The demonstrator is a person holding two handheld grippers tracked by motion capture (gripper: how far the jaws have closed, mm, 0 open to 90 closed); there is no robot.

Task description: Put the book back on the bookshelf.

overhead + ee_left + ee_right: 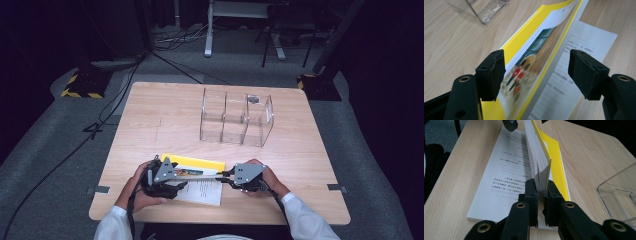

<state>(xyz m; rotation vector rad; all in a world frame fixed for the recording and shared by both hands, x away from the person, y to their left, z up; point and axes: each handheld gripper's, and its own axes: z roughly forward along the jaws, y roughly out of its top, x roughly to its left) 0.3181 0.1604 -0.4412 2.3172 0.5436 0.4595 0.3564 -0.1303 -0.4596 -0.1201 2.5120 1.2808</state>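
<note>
- My right gripper point(541, 195) is clamped on a raised block of pages point(539, 162) with the yellow cover point(554, 155) against it, jaws nearly together, gripping their near edge.
- My left gripper point(536, 72) has its jaws standing wide apart. The lifted leaves run between them, but neither pad presses on them; the left pad point(494, 72) sits just beside the cover's picture face, and the right pad point(584, 72) is clear of the paper.
- The book point(197, 172) lies open at the near edge of the table point(165, 115), between my two hands. From the high view the left gripper point(175, 187) is at its left end and the right gripper point(225, 176) at its right end.
- The lower pages point(504, 175) lie flat on the wood, printed text showing; the raised part stands tilted above them.
- A clear box point(236, 119) with compartments stands farther back on the table, well apart from the book.
</note>
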